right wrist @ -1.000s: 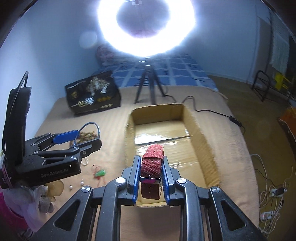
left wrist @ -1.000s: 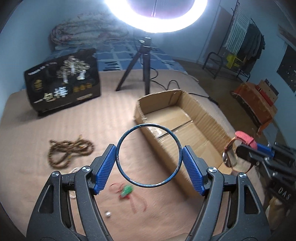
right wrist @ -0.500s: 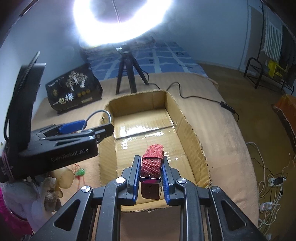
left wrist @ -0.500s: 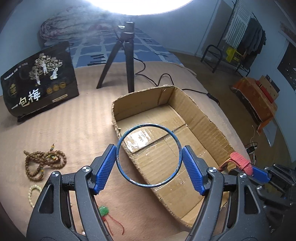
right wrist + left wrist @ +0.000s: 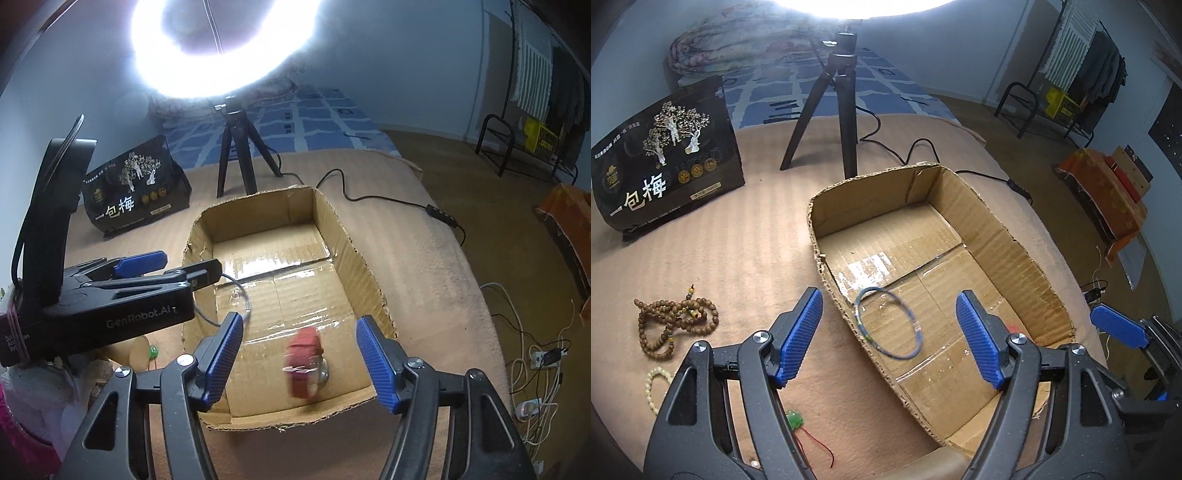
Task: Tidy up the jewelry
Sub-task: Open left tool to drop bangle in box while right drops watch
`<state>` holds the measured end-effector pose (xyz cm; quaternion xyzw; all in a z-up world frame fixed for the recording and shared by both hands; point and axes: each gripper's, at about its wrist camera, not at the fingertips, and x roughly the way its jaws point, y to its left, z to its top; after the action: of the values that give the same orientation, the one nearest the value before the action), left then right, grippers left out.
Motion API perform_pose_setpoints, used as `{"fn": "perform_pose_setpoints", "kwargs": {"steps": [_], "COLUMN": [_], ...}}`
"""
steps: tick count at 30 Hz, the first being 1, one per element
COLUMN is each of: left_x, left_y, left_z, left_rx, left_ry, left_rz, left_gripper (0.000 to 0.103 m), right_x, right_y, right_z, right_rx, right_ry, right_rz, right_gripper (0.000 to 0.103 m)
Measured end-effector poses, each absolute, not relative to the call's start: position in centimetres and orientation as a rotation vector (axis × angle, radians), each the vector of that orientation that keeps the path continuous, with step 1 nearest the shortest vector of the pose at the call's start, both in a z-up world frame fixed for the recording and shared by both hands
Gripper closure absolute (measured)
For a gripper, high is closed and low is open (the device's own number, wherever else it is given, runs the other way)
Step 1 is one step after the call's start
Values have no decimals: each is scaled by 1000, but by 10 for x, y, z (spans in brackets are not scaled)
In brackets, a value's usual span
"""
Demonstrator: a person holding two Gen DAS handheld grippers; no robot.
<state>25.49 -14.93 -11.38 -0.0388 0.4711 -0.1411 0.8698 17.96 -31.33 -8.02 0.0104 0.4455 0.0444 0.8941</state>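
The right claw (image 5: 299,358) is wide open and holds nothing. Its jaws have just been opening, and the red watch (image 5: 304,363) is below the gap between them, blurry, down near the floor of the cardboard box (image 5: 369,280). No pad touches the watch. I think the claw let go right over the box so the watch would land inside and not on the bed.

The left claw (image 5: 890,336) is wide open too, and its blue pads are well apart from the blue bangle (image 5: 888,323). The bangle looks blurry and tilted, close to the near wall of the box, so I cannot tell if it is lying flat on the bottom yet. This claw also hangs over the box edge, pointing down, which is a good spot for dropping things in.

Both claws are close together at the same end of the box.

Outside the box, on the tan blanket (image 5: 738,258), more jewelry waits: a brown bead string (image 5: 674,325), a pale bead bracelet (image 5: 655,384) and a green charm on a red cord (image 5: 796,421). These still need picking up, I think.

A black bag (image 5: 665,155) and a tripod (image 5: 842,99) stand farther back.
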Motion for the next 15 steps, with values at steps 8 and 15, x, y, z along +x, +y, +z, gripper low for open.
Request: {"fn": "perform_pose_setpoints", "kwargs": {"steps": [8,15], "left_x": [246,232], "left_y": [-134,-105], "left_z": [-100,-85], "left_rx": [-77,-51], "left_ry": [958,929], "left_rz": [-285,-260], "left_gripper": [26,26], "right_x": [179,176], "right_y": [-307,-286], "right_z": [-72,-62], "right_rx": [16,2], "right_ry": [896,854], "right_rz": [98,141], "right_gripper": [37,32]}}
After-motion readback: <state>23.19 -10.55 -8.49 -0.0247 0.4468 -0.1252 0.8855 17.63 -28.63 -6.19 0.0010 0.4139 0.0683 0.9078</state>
